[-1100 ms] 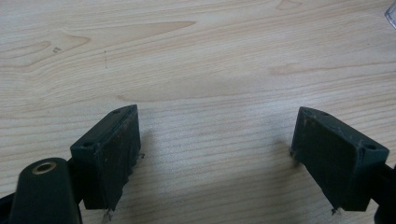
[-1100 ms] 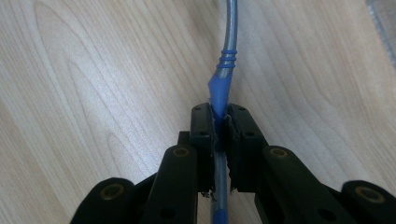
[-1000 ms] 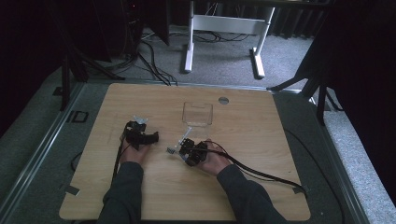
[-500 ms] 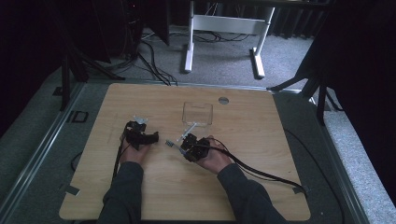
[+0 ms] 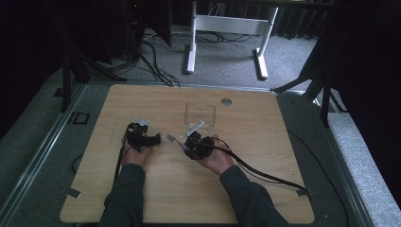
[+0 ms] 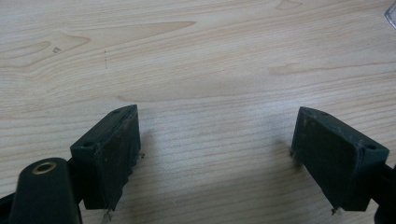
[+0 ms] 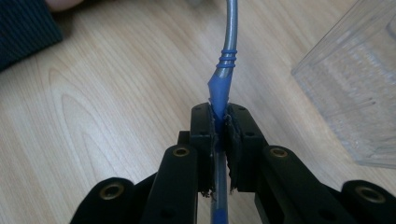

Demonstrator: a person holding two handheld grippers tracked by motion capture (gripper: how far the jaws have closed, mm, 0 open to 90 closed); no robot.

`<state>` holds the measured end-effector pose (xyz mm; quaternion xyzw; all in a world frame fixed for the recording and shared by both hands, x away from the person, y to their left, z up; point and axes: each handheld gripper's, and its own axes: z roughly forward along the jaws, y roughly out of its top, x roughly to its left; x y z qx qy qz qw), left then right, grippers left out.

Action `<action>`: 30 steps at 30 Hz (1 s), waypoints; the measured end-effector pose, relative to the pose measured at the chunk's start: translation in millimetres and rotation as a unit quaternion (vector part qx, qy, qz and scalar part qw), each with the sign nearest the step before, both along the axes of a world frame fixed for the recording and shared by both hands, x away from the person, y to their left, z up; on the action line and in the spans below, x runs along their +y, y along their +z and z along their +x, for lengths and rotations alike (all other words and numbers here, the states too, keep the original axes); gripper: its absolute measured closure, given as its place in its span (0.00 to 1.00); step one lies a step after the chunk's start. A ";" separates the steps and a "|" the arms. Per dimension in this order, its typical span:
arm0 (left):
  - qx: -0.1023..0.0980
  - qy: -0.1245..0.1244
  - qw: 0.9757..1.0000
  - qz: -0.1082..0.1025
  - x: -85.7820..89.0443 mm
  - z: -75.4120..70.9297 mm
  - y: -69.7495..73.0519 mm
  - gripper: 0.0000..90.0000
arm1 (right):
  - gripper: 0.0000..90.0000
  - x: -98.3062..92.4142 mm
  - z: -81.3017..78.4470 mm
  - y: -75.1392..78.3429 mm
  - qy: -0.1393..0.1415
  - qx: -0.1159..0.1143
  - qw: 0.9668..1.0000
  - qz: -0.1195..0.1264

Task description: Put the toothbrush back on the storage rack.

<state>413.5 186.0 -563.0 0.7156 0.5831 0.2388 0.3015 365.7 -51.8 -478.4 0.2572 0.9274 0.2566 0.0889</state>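
Right gripper [image 7: 219,122]: jaws closed on the blue handle of a fork [image 7: 225,70], which passes between them and runs forward as a bare metal shank; the blue sleeve ends in three raised rings. In the high view the fork [image 5: 171,138] shows its tines pointing toward the left gripper [image 5: 153,140], lifted or just clear of the table [image 5: 265,179]; contact cannot be judged. The left gripper's jaws stand wide apart over bare wood, holding nothing. A clear plastic box [image 5: 200,114] stands open just beyond the right gripper [image 5: 185,147], and appears empty. Judged progress: the pick-up is done; the fork has yet to be carried to the box and released, if that is its destination.
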 end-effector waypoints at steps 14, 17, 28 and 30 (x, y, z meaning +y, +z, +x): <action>0.000 0.000 1.000 0.000 0.0 0.0 0.0 0.17 | 0.91 -2.0 -0.4 6.4 -0.005 -0.017 0.999 0.030; 0.000 0.000 1.000 0.000 0.0 0.0 0.0 0.17 | 0.91 -2.6 -0.5 8.2 -0.005 -0.022 0.999 0.036; 0.000 0.000 1.000 0.000 0.0 0.0 0.0 0.17 | 0.91 -5.1 -0.3 14.1 -0.015 -0.034 0.997 0.063; 0.000 0.000 1.000 0.000 0.0 0.0 0.0 0.17 | 0.91 -5.4 -0.7 15.1 -0.017 -0.036 0.997 0.067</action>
